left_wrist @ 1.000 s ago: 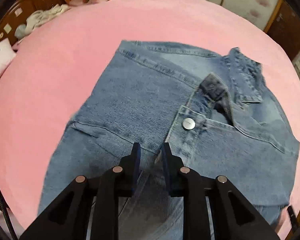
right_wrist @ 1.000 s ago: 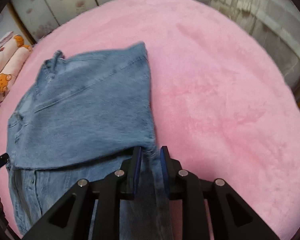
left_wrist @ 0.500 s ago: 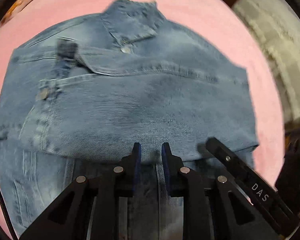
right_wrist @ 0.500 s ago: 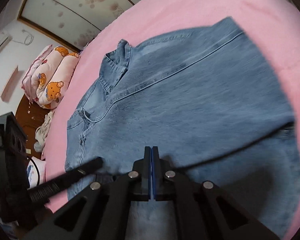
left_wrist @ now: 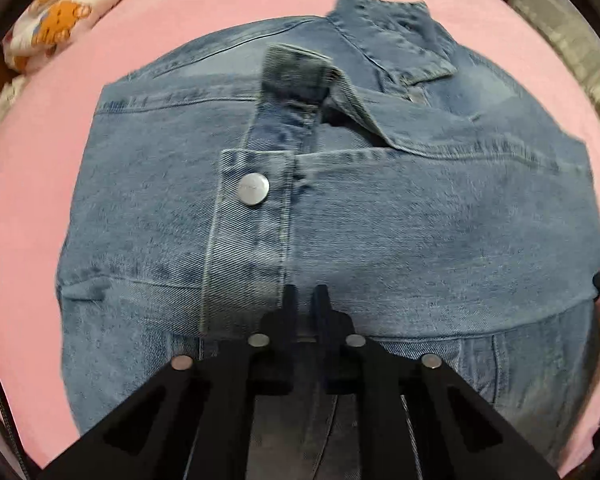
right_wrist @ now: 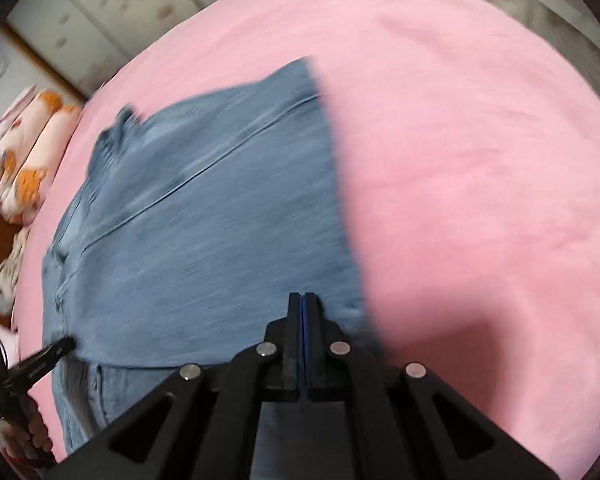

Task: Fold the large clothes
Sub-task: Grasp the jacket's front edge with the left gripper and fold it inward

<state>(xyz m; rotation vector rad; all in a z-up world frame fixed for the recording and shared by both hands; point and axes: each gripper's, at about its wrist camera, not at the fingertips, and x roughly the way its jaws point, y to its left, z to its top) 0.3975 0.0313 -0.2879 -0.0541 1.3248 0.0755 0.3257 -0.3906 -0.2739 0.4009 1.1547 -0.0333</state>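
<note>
A blue denim jacket (left_wrist: pixel 420 220) lies on the pink bed (left_wrist: pixel 40 160), its lower part folded up over the chest, with collar (left_wrist: pixel 392 36) and a metal button (left_wrist: pixel 253 189) showing. My left gripper (left_wrist: pixel 305 300) points down over the fold's near edge. Its jaws are closing to a narrow slit, and I see no cloth clearly pinched in it. My right gripper (right_wrist: pixel 303 300) hangs over the jacket (right_wrist: pixel 220 240) near its right edge, shut with pad on pad and nothing between. In the right wrist view the left gripper (right_wrist: pixel 48 356) reaches in at the lower left.
Bear-print pillows (left_wrist: pixel 60 20) lie at the bed's far left corner, also in the right wrist view (right_wrist: pixel 28 152). Wardrobe doors (right_wrist: pixel 100 8) stand behind the bed. Bare pink bedding (right_wrist: pixel 480 160) stretches to the right of the jacket.
Both grippers had denim between their fingers a second ago. The right one has since shut empty and the left one's gap has narrowed. Both have swung and sunk over the folded jacket.
</note>
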